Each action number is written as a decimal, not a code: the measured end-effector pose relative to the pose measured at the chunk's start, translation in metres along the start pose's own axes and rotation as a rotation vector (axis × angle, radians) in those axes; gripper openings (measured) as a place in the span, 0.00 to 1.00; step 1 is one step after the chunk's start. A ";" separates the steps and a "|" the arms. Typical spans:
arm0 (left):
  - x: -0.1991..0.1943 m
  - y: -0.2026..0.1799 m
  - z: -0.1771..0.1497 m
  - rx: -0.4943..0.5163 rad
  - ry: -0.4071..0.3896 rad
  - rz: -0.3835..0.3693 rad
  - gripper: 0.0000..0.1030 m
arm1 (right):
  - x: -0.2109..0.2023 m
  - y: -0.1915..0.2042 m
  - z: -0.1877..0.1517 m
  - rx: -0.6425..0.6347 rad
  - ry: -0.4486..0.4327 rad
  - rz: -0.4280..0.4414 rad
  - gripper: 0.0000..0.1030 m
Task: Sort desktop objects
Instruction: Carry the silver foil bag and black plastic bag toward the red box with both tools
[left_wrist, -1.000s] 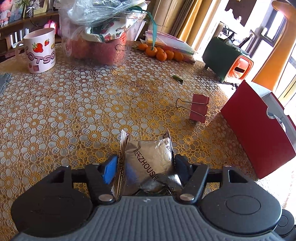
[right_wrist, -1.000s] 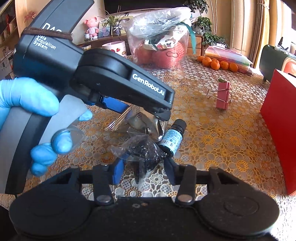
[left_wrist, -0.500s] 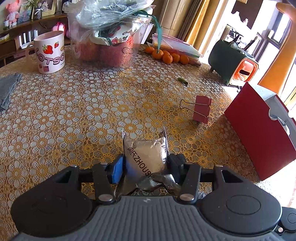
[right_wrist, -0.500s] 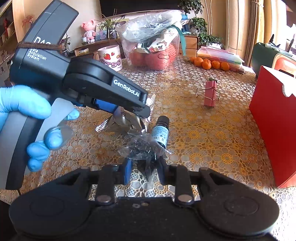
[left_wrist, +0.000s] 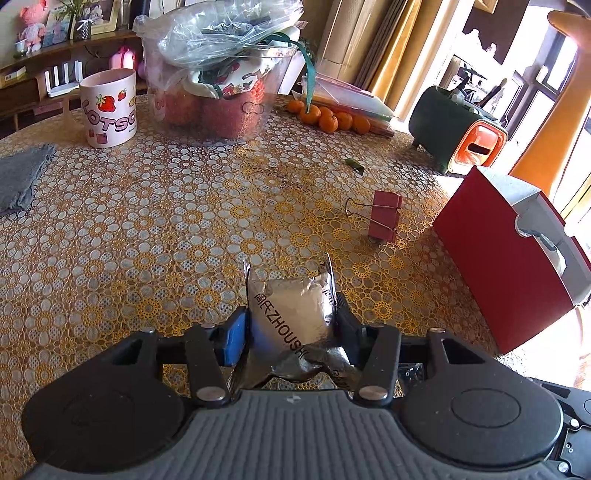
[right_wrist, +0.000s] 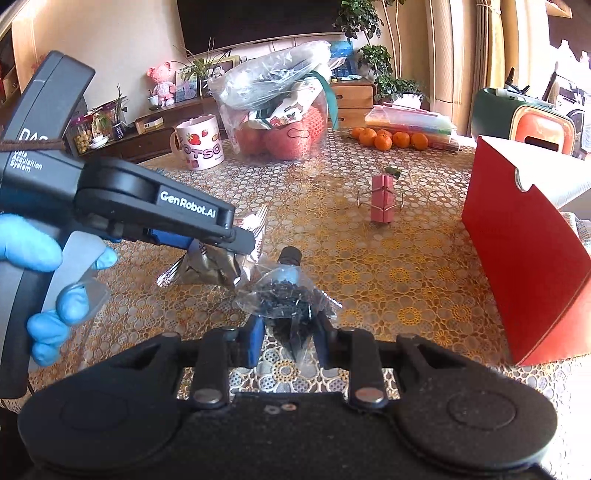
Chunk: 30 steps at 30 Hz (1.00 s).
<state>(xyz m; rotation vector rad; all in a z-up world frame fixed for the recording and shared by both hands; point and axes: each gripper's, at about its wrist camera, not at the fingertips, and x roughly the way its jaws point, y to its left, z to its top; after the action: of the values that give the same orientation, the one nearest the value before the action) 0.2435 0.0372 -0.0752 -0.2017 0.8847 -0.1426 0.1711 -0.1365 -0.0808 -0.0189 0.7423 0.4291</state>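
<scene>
Silver foil packet (left_wrist: 291, 314) showing "ZHOUSH", strawberry mug (left_wrist: 108, 108) reading "OTSO", left gripper (right_wrist: 236, 240) body bearing "GenRobot.AI", its housing showing "Data Acquisition System"

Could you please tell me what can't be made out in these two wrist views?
- Red box: its inside is hidden by its own wall in both views.
- Dark bottle, right wrist view: only the cap shows; the clear bag held by the right hand-held gripper covers the rest.
- Foil packet, left wrist view: its lower end is hidden behind the left hand-held gripper.
- Clear bag's contents: too small to identify.
</scene>
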 end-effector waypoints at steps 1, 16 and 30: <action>-0.002 -0.002 -0.001 0.001 -0.002 -0.001 0.49 | -0.003 -0.002 0.001 0.003 -0.006 -0.001 0.26; -0.043 -0.041 -0.009 0.030 -0.044 -0.023 0.49 | -0.049 -0.031 0.004 0.023 -0.080 -0.019 0.26; -0.073 -0.100 -0.015 0.084 -0.078 -0.086 0.49 | -0.102 -0.075 0.007 0.083 -0.142 -0.042 0.26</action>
<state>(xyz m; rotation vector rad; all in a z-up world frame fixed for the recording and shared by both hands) 0.1824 -0.0463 -0.0064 -0.1662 0.7911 -0.2503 0.1377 -0.2418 -0.0181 0.0728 0.6179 0.3558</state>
